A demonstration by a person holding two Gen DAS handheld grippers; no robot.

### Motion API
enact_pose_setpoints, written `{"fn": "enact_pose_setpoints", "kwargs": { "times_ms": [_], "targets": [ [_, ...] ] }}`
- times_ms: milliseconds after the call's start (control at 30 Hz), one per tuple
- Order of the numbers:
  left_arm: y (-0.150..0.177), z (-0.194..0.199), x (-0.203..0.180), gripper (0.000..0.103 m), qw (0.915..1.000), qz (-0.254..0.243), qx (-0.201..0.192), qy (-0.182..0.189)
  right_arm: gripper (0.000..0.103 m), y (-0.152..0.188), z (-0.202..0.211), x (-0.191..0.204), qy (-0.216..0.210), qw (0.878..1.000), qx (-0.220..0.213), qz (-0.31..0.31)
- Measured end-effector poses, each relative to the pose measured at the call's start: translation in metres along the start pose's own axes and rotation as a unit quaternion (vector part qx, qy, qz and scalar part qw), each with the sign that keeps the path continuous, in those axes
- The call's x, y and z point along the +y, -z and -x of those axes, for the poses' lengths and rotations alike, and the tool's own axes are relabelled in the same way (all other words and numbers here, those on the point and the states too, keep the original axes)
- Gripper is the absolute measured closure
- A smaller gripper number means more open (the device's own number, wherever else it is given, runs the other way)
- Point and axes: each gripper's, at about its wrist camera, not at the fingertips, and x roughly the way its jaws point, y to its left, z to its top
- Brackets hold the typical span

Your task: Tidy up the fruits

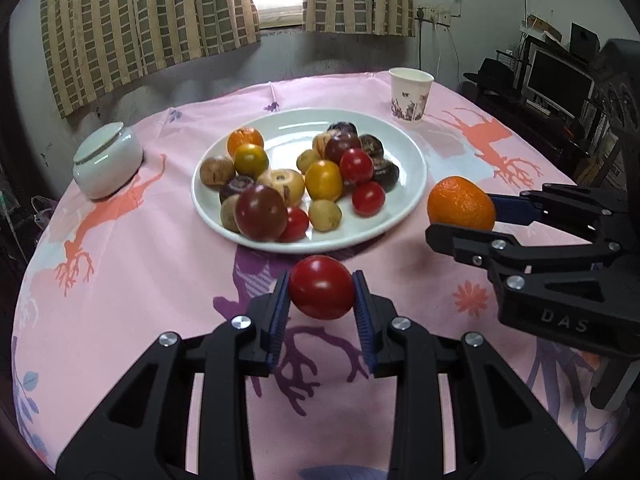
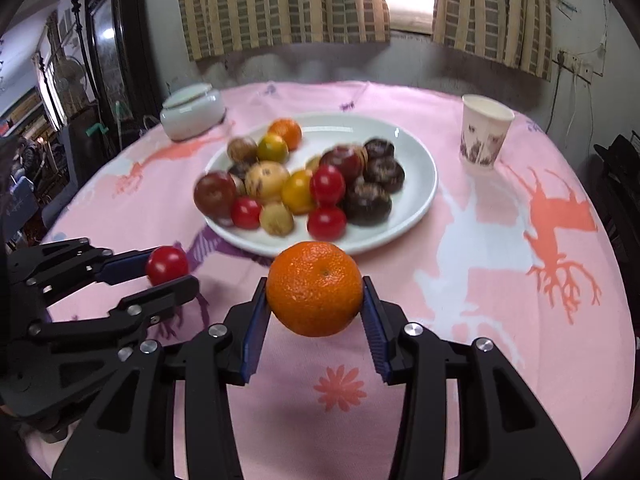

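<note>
Fruit plate (image 1: 404,152), white, round, at centre of the worktop (image 1: 160,280), which carries a pink cloth printed with deer and flowers. Contents: mixed small fruits heaped together, namely red tomatoes, yellow-orange citrus, brownish round fruits, dark purple ones; individual kinds partly blurred in the right wrist view.

Left hand-held gripper (image 1: 322,296): blue pads closed against both sides of a red tomato (image 1: 322,293), held clear of the cloth, just off the plate's rim at 6 o'clock. Same item visible in the right wrist view at 9 o'clock (image 2: 167,265).

Right hand-held gripper (image 2: 316,292): pads pressed on either side of a mandarin orange (image 2: 315,289), lifted above the cloth, near the plate's edge at 6 o'clock in its own view; seen from the left wrist, mandarin sits at 3 o'clock of the plate (image 1: 461,203).

White lidded jar (image 1: 107,165): at 9 o'clock of the plate, apart from it.

Paper cup (image 1: 410,95), floral print, upright: at 1 o'clock of the plate, apart from it.

Striped curtains (image 1: 140,20): behind the worktop, at 12 o'clock.
</note>
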Motion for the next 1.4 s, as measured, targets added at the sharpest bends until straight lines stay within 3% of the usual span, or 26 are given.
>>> {"fn": "enact_pose_setpoints", "kwargs": {
  "times_ms": [267,600,700,767,833,1033,1200,1267,1400],
  "targets": [
    [-0.055,-0.019,0.01,0.072,0.9993,0.012,-0.024,-0.025,0.059,-0.04,-0.005,-0.01,-0.009,0.999,-0.035,-0.022],
    [-0.097,-0.084,0.027,0.071,0.9984,0.032,-0.001,-0.046,0.059,-0.083,-0.053,-0.042,0.021,0.996,-0.042,-0.081],
    [-0.103,-0.091,0.03,0.06,0.9979,0.044,-0.008,-0.048,0.057,-0.087,-0.064,-0.047,0.029,0.996,-0.033,-0.078],
    [-0.102,-0.088,0.032,0.042,0.9966,0.05,-0.02,-0.061,0.056,-0.088,-0.064,-0.049,0.043,0.996,-0.043,-0.072],
    [-0.1,-0.085,0.035,0.035,0.9963,0.053,-0.025,-0.063,0.053,-0.086,-0.064,-0.054,0.044,0.995,-0.045,-0.076],
    [-0.093,-0.067,0.03,0.031,0.996,0.039,-0.032,-0.074,0.051,-0.08,-0.054,-0.053,0.033,0.996,-0.043,-0.076],
    [-0.079,-0.043,0.03,0.017,0.9944,0.045,-0.044,-0.085,0.048,-0.07,-0.036,-0.045,0.03,0.996,-0.041,-0.07],
    [-0.07,-0.032,0.031,0.01,0.994,0.052,-0.048,-0.083,0.039,-0.063,-0.023,-0.042,0.038,0.996,-0.05,-0.07],
    [-0.048,-0.016,0.03,0.007,0.9934,0.061,-0.042,-0.087,0.039,-0.045,-0.006,-0.036,0.046,0.995,-0.039,-0.074]
  ]
}}
